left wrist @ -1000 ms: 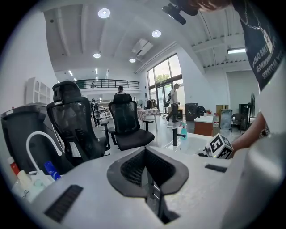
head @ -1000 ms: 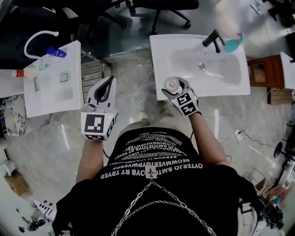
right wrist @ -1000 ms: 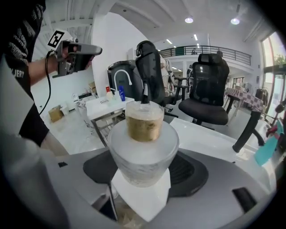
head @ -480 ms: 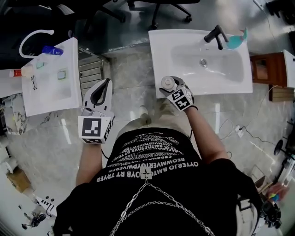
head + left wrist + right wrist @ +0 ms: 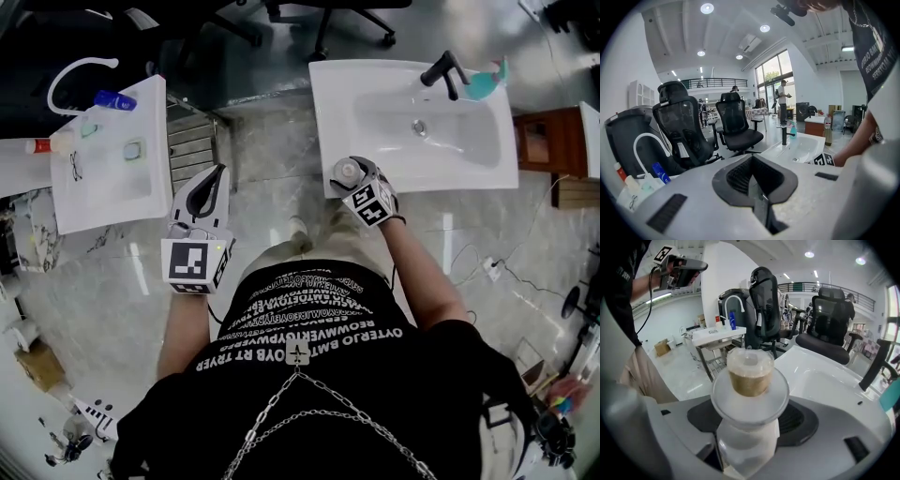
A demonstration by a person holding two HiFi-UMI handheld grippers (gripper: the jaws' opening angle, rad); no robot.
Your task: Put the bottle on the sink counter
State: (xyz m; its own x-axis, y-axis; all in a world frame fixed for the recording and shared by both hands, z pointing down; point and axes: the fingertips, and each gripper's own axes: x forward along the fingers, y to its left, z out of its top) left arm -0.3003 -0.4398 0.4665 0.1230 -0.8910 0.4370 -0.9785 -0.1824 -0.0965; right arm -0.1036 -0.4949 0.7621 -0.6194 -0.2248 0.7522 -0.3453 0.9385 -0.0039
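Note:
A frosted white bottle [image 5: 347, 171] with a gold neck and a clear cap [image 5: 750, 363] stands upright between the jaws of my right gripper [image 5: 351, 176], which is shut on the bottle's body [image 5: 748, 441]. It hangs over the front left corner of the white sink counter [image 5: 324, 112] on the right. My left gripper [image 5: 217, 176] is held out over the floor between the two sinks. Its jaws [image 5: 755, 185] are shut with nothing in them.
The right sink has a black faucet [image 5: 442, 69] and a teal bottle [image 5: 480, 86] at its back. A second white sink [image 5: 105, 187] on the left carries a blue bottle [image 5: 114, 100] and small items. Black office chairs [image 5: 737, 123] stand beyond, and a wooden cabinet [image 5: 542, 142] stands at far right.
Only the head view shifts a little. The right gripper keeps the bottle over the sink's front left corner, and the left gripper stays where it was.

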